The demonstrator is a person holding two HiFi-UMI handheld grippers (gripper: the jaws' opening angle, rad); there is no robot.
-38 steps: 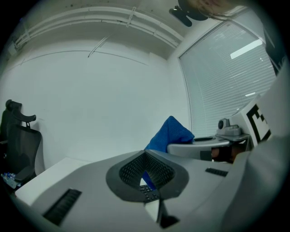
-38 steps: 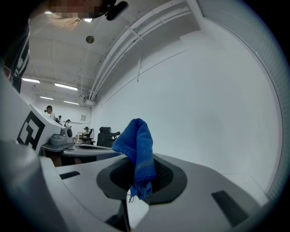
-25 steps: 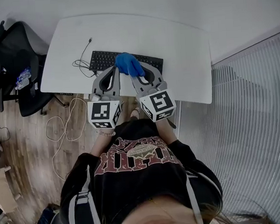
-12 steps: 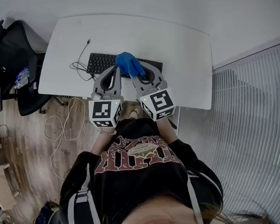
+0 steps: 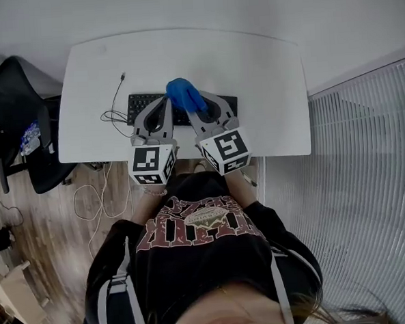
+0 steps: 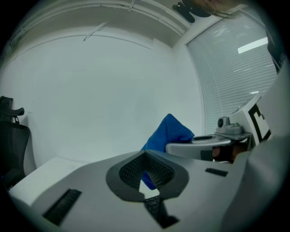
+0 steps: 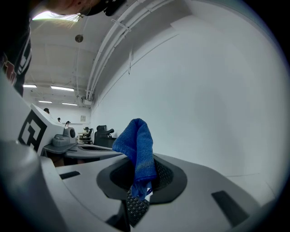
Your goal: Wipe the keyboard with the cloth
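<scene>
Over the keyboard (image 5: 138, 101) on the white desk (image 5: 265, 72), the blue cloth (image 5: 183, 94) stands upright, pinched in the right gripper (image 7: 141, 174), whose jaws are clamped on it; just to its left hangs the left gripper (image 6: 147, 167), jaws together on nothing, tips above the keys.

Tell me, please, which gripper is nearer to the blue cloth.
Right. The right gripper is shut on the cloth, holding it over the keyboard; the left gripper sits just to its left, shut and empty.
</scene>
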